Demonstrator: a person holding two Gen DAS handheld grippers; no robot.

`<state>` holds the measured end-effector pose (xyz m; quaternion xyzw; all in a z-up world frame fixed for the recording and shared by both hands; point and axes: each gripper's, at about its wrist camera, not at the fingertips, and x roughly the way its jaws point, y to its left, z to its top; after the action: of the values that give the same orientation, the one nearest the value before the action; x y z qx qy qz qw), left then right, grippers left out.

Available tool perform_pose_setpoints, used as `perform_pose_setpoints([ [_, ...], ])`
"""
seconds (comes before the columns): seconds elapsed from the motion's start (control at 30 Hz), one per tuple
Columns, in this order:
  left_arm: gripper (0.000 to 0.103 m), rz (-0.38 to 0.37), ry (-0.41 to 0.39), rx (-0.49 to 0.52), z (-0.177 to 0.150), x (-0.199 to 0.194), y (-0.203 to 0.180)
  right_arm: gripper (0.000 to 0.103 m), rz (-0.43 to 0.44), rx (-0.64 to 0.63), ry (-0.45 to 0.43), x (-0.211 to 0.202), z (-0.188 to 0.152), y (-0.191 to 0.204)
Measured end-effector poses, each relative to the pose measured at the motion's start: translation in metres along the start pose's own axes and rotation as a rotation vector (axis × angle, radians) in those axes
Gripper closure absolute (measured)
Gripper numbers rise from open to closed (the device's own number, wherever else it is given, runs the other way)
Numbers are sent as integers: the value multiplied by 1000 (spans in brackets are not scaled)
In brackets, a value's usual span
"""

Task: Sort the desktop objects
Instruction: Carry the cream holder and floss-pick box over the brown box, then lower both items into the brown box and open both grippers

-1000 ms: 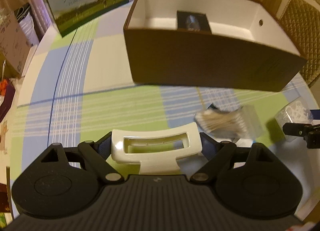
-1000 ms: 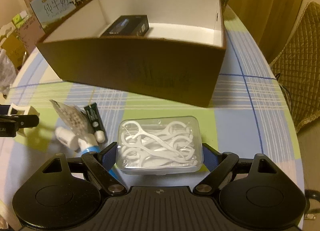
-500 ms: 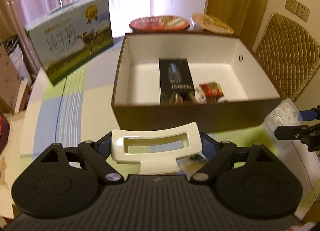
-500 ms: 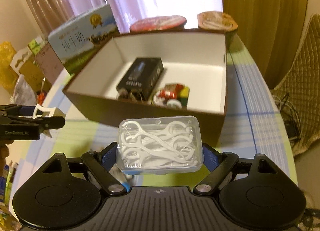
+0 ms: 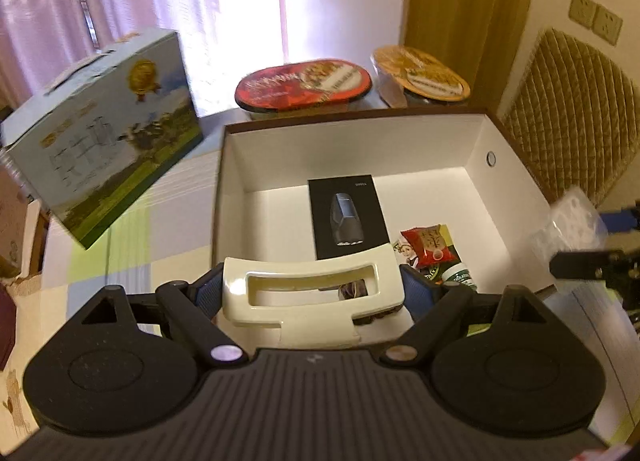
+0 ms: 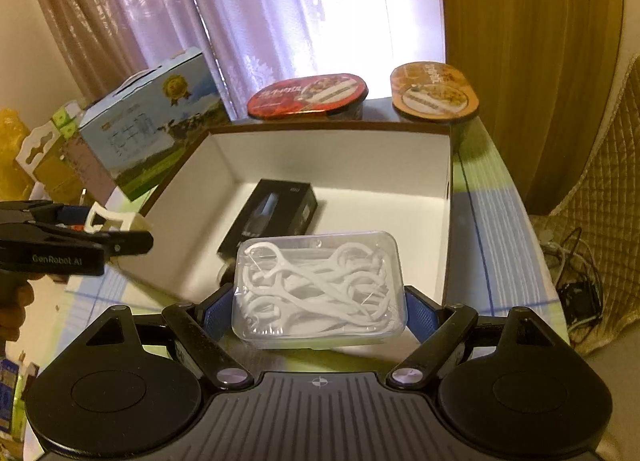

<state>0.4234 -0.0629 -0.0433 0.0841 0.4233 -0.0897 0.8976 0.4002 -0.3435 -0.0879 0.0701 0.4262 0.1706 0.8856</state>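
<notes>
Behind the open brown box (image 5: 472, 117) stood two lidded food tubs, a red one (image 5: 302, 87) and an orange one (image 5: 422, 75), w/ a milk carton (image 5: 104, 165) off its left side on the checked tablecloth (image 5: 116, 233). A quilted chair back (image 5: 576, 117) sat beyond the box's right wall. Inside the box lay a black product box (image 5: 347, 217) near the middle, snack packets (image 5: 430, 247) just right of it, and what looked like a small green-labelled bottle (image 5: 460, 277) near the front wall, though it was partly hidden.

The left gripper (image 5: 312, 293) was clamped on a cream hair clip (image 5: 308, 295), held between the blue pads (image 5: 416, 293) above the box's front-left part; the clip blocked the view of the front wall there. The right gripper (image 6: 320, 301) gripped a clear case of floss picks (image 6: 318, 287) the same way, over the box's near edge, black product box just beyond it. In the right wrist view the left gripper & clip showed off the box's left wall.

Box floor was bare along the back and the right half; the walls stood tall on all sides, top open.
</notes>
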Motion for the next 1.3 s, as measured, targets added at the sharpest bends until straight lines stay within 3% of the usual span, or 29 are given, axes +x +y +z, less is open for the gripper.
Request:
perform_pose_setpoints([
  [0.33,18,-19,143,13,14,53,4,20,-29,-56,77,37,25,-10],
  [0.73,18,-4,312,50,8,100,0,20,-44,-132,155,64,33,-14],
  [1.3,17,18,323,114,6,109,-8,20,-57,-161,187,75,35,-21],
])
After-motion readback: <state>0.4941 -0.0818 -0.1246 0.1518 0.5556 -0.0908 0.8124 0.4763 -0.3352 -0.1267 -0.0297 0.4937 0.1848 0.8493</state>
